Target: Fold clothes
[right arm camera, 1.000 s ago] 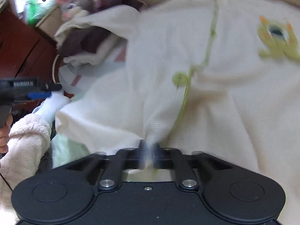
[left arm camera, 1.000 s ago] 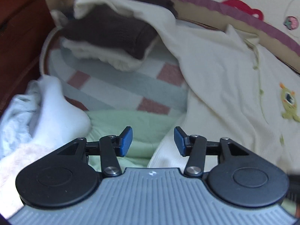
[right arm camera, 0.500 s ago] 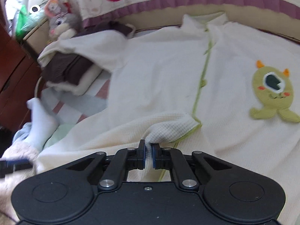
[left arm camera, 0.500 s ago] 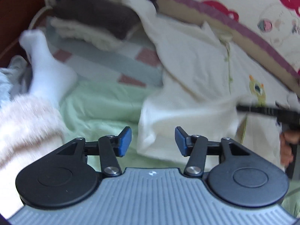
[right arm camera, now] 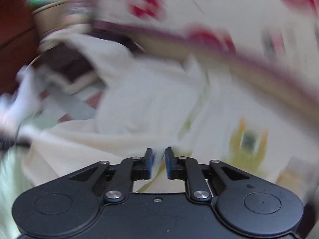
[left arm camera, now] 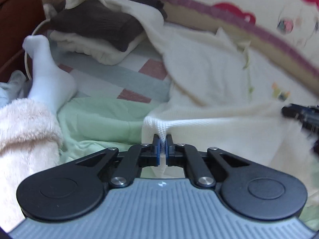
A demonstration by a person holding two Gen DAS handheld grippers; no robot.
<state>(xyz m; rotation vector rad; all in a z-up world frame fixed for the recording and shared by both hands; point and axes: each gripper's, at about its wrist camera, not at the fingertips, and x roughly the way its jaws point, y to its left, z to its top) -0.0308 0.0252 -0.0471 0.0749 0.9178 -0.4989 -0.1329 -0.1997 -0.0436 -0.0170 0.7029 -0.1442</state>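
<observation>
A cream baby garment (left arm camera: 209, 75) with green trim and a green monster patch (left arm camera: 281, 93) lies spread on the bed. My left gripper (left arm camera: 162, 139) is shut on its near hem corner, bunching the knit. The hem runs taut to the right, where my right gripper (left arm camera: 299, 113) holds the other end. The right wrist view is badly blurred. There the right gripper (right arm camera: 158, 155) has cream fabric pinched between its blue pads, with the jaws standing slightly apart. The garment (right arm camera: 149, 103) and patch (right arm camera: 247, 139) lie beyond it.
A folded brown and cream pile (left arm camera: 99, 25) sits at the far left, under one sleeve. A person's white-socked foot (left arm camera: 45, 75) and fluffy pink trouser leg (left arm camera: 24, 135) lie at left. A green sheet (left arm camera: 103, 115) and checked blanket (left arm camera: 123, 75) cover the bed. A patterned quilt (left arm camera: 269, 4) is behind.
My left gripper, open half a second ago, has shut on the hem corner. The right gripper is moving fast with its end, pulling the hem taut, and its jaws have parted a little.
</observation>
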